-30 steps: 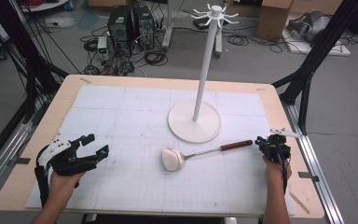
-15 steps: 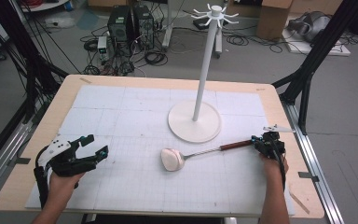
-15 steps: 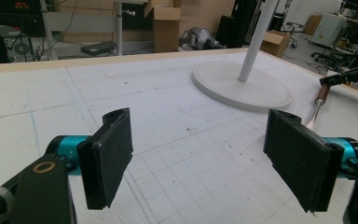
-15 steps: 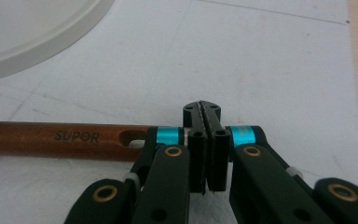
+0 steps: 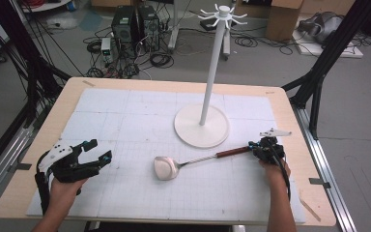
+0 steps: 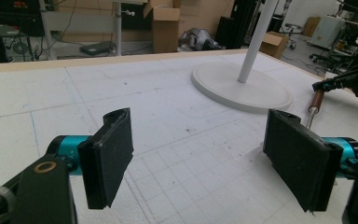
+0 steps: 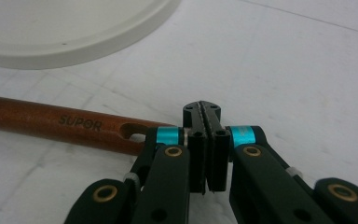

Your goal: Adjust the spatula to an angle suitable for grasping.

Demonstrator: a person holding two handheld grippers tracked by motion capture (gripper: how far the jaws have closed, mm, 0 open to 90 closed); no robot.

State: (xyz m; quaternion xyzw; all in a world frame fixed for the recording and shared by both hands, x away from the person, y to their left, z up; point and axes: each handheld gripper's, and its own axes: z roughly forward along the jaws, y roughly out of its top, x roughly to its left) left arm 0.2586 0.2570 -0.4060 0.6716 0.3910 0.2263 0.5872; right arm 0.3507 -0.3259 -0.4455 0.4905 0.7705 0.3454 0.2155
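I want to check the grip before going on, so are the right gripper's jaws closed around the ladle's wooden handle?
No: in the right gripper view the right gripper has its jaws pressed together with nothing between them, and the ladle's wooden handle lies beside them.

Even, soft light; slight blur

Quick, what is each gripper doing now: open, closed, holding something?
Left gripper: open, nothing between the jaws.
Right gripper: closed, holding nothing; the ladle handle lies beside it.
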